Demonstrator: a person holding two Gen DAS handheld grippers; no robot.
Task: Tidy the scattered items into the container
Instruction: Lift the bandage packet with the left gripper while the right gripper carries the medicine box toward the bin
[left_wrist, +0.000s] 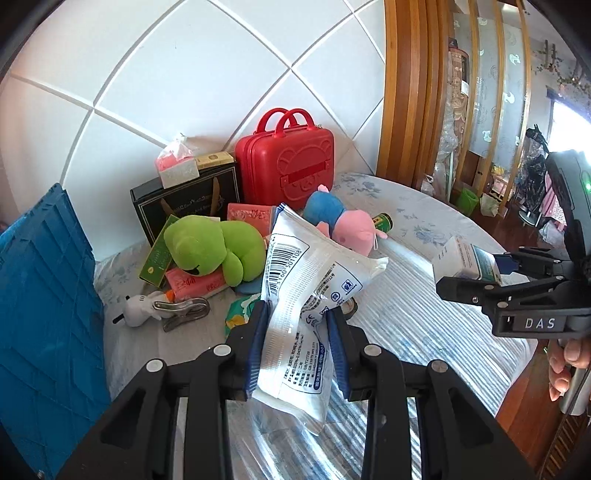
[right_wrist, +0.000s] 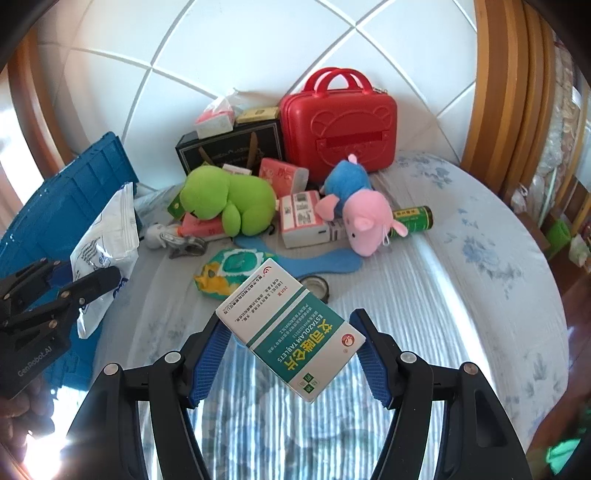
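My left gripper (left_wrist: 295, 310) is shut on a white plastic packet (left_wrist: 310, 266) with a barcode, held up above the table. From the right wrist view, that packet (right_wrist: 110, 236) and the left gripper (right_wrist: 85, 271) hang in front of the blue crate (right_wrist: 74, 184). My right gripper (right_wrist: 287, 319) is shut on a white and teal tablet box (right_wrist: 291, 332), gripped across its width and also raised. The left wrist view shows the right gripper (left_wrist: 472, 275) with the box (left_wrist: 465, 260) far right. The blue crate (left_wrist: 44, 295) stands at the left.
Against the tiled wall stand a red case (right_wrist: 338, 125) and a black gift bag (right_wrist: 229, 147). On the cloth lie a green plush frog (right_wrist: 229, 199), a pink and blue plush pig (right_wrist: 354, 206), a green can (right_wrist: 413, 218), a tape roll (right_wrist: 316, 286), a metal clip (left_wrist: 184, 310) and tissue packs.
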